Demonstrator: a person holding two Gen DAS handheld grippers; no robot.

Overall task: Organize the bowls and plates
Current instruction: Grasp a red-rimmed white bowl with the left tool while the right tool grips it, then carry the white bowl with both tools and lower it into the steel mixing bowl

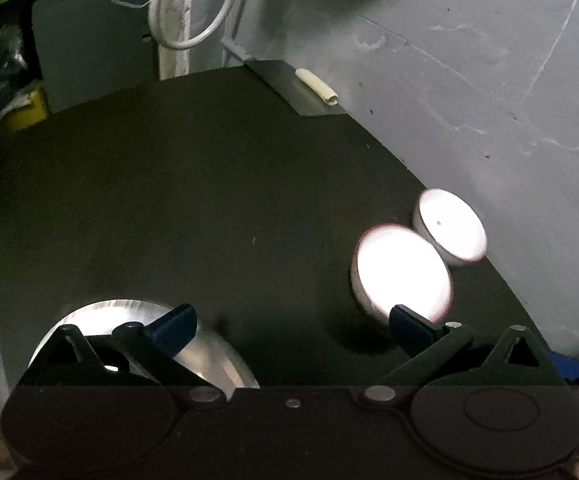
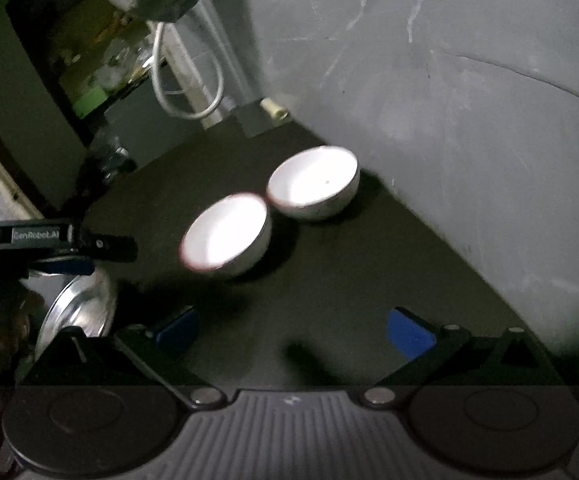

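Both grippers wide open over tbl w/ two bowls (image 2: 313, 188) (touching).

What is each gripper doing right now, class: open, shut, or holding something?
Left gripper: open, holding nothing.
Right gripper: open, holding nothing.

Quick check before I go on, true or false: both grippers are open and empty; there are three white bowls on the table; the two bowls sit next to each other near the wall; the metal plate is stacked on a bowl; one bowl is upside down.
1. Both grippers are open and empty. True: the left gripper and right gripper hold nothing.
2. Three white bowls. False: only two, the nearer bowl and the farther bowl.
3. The bowls sit side by side near the wall. True.
4. The metal plate is stacked on a bowl. False: it lies apart on the table.
5. One bowl is upside down. False: both are upright.
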